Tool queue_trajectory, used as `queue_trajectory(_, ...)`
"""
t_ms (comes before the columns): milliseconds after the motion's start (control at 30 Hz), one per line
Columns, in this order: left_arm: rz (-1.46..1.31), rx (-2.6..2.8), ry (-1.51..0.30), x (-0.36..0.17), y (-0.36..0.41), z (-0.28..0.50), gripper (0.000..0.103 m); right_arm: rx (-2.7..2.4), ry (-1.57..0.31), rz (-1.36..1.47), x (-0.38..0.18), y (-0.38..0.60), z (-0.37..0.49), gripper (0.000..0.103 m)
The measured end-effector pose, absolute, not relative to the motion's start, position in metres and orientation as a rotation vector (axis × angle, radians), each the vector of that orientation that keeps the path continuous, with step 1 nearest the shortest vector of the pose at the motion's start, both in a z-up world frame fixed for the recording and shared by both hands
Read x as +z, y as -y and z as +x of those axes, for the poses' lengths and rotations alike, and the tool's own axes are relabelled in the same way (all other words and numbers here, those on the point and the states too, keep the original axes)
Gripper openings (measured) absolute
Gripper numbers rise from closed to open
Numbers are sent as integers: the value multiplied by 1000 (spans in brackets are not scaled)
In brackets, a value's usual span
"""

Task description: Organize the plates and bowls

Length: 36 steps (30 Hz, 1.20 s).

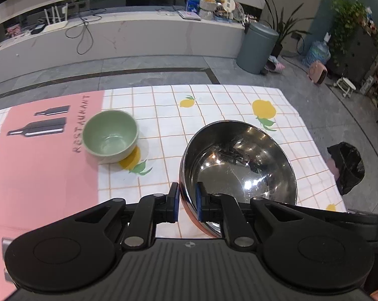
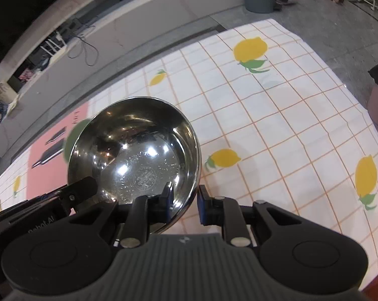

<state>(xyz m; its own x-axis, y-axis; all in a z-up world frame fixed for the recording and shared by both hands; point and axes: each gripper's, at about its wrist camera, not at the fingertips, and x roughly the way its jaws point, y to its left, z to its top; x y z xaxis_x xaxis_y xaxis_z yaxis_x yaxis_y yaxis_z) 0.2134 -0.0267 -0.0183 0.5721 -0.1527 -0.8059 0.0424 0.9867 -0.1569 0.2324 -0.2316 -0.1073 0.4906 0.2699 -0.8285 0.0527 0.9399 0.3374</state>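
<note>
Two grippers clamped on one steel bowl [image 1: 239, 165]: left gripper [image 1: 187, 202] pinched on near left rim, right gripper [image 2: 183, 204] pinched on near right rim. Bowl held over lemon tablecloth [image 2: 276, 115]. Likely stiff, light, shiny, slippery; thin rim best gripped tight. Farther off, green bowl [image 1: 110, 135] sat by pink mat [image 1: 43, 150].

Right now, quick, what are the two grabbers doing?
Left gripper: closed on the rim of the metal bowl.
Right gripper: closed on the same bowl's rim, on another side.
</note>
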Motion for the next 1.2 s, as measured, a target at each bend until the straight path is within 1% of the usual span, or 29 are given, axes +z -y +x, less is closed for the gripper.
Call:
queue_trajectory(367, -170, -76, -866, 17, 18, 149, 14, 213, -1020, 372, -83, 233, 166, 18)
queue_trajectory(600, -220, -68, -839, 21, 11, 116, 15, 252, -1022, 375, -79, 237, 131, 18)
queue_trajectory(900, -314, -69, -929, -8, -2, 97, 15, 263, -1047, 330, -94, 239, 106, 18)
queue_trajectory(1200, -319, -91, -1036, -44, 0, 91, 15, 250, -1109, 309, -121, 248, 100, 19)
